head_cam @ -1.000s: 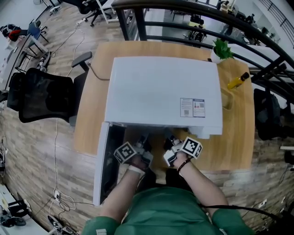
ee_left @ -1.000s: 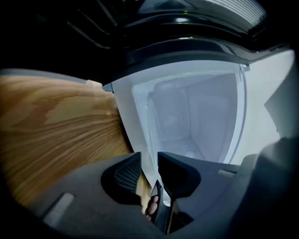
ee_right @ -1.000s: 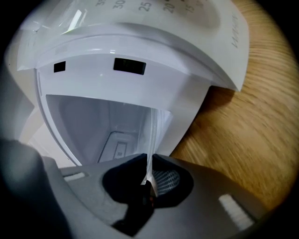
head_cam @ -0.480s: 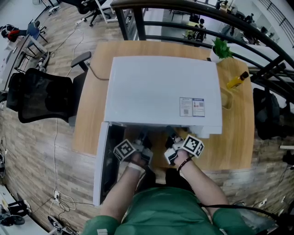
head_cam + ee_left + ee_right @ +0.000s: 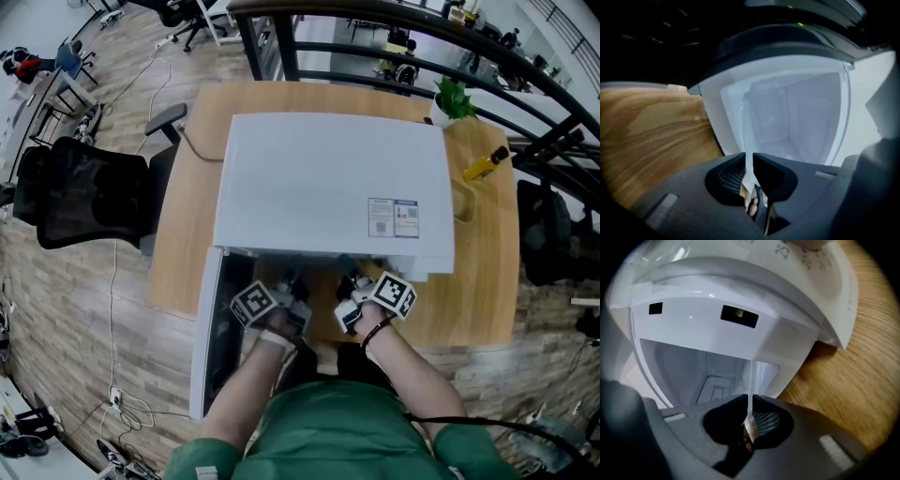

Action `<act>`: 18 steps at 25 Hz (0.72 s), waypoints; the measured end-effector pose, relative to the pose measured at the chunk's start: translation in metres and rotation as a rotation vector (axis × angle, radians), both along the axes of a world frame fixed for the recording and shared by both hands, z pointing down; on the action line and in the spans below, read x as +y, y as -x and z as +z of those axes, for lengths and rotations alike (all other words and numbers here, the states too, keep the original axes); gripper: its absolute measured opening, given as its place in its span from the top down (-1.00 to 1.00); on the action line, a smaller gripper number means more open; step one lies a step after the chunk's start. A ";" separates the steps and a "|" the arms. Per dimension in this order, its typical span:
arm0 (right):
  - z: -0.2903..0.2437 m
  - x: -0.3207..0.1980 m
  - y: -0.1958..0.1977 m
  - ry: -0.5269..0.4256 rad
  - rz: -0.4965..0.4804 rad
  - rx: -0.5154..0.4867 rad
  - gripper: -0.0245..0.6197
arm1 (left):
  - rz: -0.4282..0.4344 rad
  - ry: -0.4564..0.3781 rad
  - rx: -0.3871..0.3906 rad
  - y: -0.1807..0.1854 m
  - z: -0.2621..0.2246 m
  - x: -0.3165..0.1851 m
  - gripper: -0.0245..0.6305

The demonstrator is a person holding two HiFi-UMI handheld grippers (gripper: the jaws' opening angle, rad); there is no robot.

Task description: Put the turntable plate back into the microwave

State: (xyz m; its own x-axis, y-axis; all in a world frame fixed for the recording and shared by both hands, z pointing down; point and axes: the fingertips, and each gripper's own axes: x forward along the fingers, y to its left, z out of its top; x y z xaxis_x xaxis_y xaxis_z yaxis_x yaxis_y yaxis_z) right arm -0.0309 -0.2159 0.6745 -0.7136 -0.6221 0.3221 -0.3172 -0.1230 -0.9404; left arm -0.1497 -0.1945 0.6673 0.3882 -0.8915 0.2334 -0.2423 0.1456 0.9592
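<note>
**Plate at the mouth of the microwave [image 5: 328,178], door [image 5: 211,328] swung open.** Your left claw [image 5: 751,159] has just been closing, and its jaws pinch the rim of the glass turntable plate [image 5: 747,140]. Your right claw [image 5: 750,401] is likewise clamped on that rim. You hold the plate above the counter [image 5: 178,234], just in front of the bare cavity [image 5: 787,117] and not yet inside. The pick-up looks done. Sliding the plate in, seating it and letting go remain.
</note>
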 end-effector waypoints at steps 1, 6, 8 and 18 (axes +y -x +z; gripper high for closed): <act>0.000 0.000 0.000 0.001 0.001 0.002 0.82 | 0.015 -0.004 0.001 -0.005 -0.002 0.002 0.78; 0.000 -0.001 -0.001 0.001 0.004 0.004 0.82 | 0.010 0.004 0.047 -0.015 -0.001 0.009 0.79; -0.002 -0.003 -0.001 -0.017 -0.009 0.015 0.81 | 0.012 0.011 0.036 -0.014 0.001 0.008 0.82; -0.002 0.010 0.023 -0.014 -0.092 0.041 0.80 | -0.036 0.015 0.079 -0.010 0.000 0.007 0.84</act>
State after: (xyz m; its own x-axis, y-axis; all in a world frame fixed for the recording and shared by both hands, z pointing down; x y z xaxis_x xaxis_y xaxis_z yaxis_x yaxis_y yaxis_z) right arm -0.0537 -0.2059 0.6720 -0.7541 -0.5595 0.3440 -0.3652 -0.0781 -0.9277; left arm -0.1400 -0.1879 0.6673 0.3741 -0.9017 0.2166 -0.1599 0.1674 0.9728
